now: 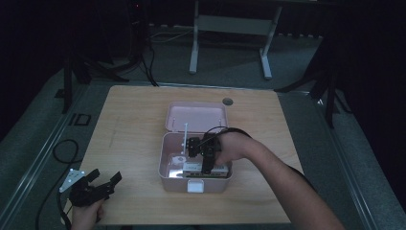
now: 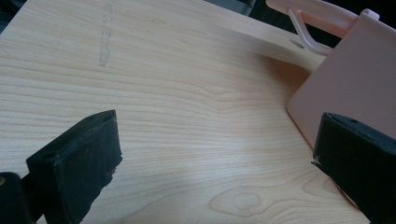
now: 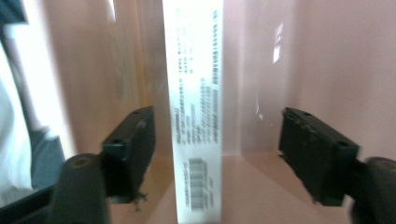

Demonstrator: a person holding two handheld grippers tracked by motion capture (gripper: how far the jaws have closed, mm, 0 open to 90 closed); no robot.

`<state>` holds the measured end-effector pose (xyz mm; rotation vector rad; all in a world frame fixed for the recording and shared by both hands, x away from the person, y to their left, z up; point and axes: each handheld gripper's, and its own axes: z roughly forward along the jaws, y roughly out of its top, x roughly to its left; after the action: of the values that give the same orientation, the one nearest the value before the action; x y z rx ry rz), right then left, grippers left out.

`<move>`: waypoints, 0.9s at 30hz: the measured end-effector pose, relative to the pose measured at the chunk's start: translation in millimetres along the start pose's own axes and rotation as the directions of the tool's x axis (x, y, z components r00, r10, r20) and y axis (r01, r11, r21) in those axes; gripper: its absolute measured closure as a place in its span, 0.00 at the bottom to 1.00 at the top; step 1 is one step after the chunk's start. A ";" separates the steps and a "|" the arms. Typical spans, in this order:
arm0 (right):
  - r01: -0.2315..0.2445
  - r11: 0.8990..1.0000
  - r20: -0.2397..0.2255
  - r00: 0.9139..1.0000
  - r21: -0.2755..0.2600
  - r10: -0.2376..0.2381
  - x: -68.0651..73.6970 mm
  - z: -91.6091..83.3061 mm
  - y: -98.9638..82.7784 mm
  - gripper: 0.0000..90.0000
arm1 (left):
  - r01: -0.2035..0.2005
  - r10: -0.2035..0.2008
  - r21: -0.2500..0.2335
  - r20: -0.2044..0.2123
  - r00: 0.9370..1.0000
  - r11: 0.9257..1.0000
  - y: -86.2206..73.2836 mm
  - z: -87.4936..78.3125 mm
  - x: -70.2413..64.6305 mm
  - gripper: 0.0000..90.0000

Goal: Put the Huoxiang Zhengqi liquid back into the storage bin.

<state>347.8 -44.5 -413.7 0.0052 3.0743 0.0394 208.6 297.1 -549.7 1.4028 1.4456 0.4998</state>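
A pink plastic box [image 1: 165, 167] stands open in the middle of the wooden table, its lid [image 1: 196, 115] folded back. My right gripper [image 1: 207, 158] reaches down inside it, jaws open. Between those jaws, in the right gripper view, stands a white printed carton [image 3: 196, 107] with a barcode, close to the left jaw; my right gripper [image 3: 217, 154] is not closed on it. The carton [image 1: 194, 167] lies at the box's front. My left gripper [image 1: 104, 179] rests open at the table's front left, and its own view [image 2: 215, 154] has bare wood between the jaws and the box's pink wall [image 2: 345, 88] at right.
A small round white item [image 1: 179, 159] lies in the box's left part. A thin white stay [image 1: 185, 136] props the lid. A cable hole [image 1: 227, 101] sits near the table's far edge. A black cable [image 1: 64, 151] loops off the table's left side. A desk frame [image 1: 230, 38] stands behind.
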 end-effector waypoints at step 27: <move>-0.375 0.700 -0.019 0.888 -0.608 0.460 2.8 -23.2 -170.1 0.14 | 0.000 0.000 0.009 -0.001 1.000 1.000 -1.3 1.7 -2.3 0.01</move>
<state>343.1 -215.1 -395.2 0.6484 2.7031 0.9866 209.0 294.1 -550.7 1.4100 1.4497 0.4949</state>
